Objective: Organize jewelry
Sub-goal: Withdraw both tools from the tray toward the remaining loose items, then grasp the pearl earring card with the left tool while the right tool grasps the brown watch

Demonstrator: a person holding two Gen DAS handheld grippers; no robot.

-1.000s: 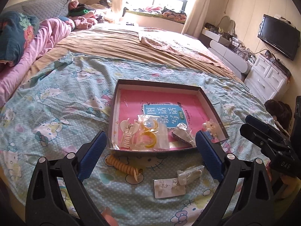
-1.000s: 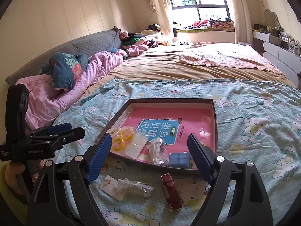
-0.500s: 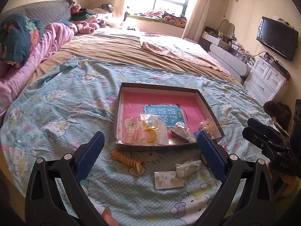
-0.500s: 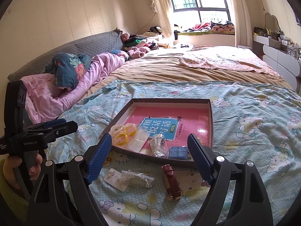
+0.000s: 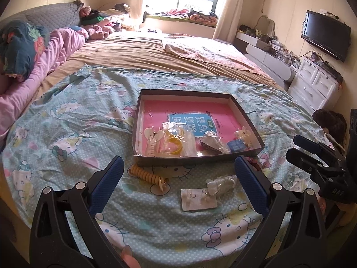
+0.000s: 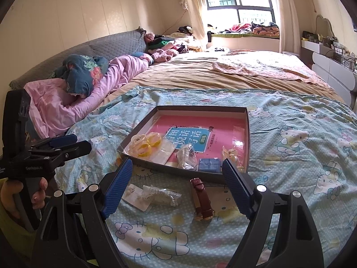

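Observation:
A shallow box (image 5: 247,120) with a pink bottom lies on the bed; it also shows in the right wrist view (image 6: 247,134). It holds bagged hair clips, yellow rings (image 5: 173,145) and a small blue box (image 6: 209,164). In front of it lie an orange spiral hair tie (image 5: 147,175), an earring card (image 5: 197,198), a bagged bracelet (image 5: 221,184) and a brown watch (image 6: 202,198). My left gripper (image 5: 178,181) is open and empty above these loose items. My right gripper (image 6: 176,183) is open and empty above the watch.
The bed has a blue cartoon-cat sheet (image 5: 67,138). Pink and blue bedding (image 6: 78,84) is piled at the left. White drawers (image 5: 316,84) and a wall TV (image 5: 325,34) stand at the right.
Both grippers have pulled back and up from the box, which now looks smaller and farther off. Both stay open and empty.

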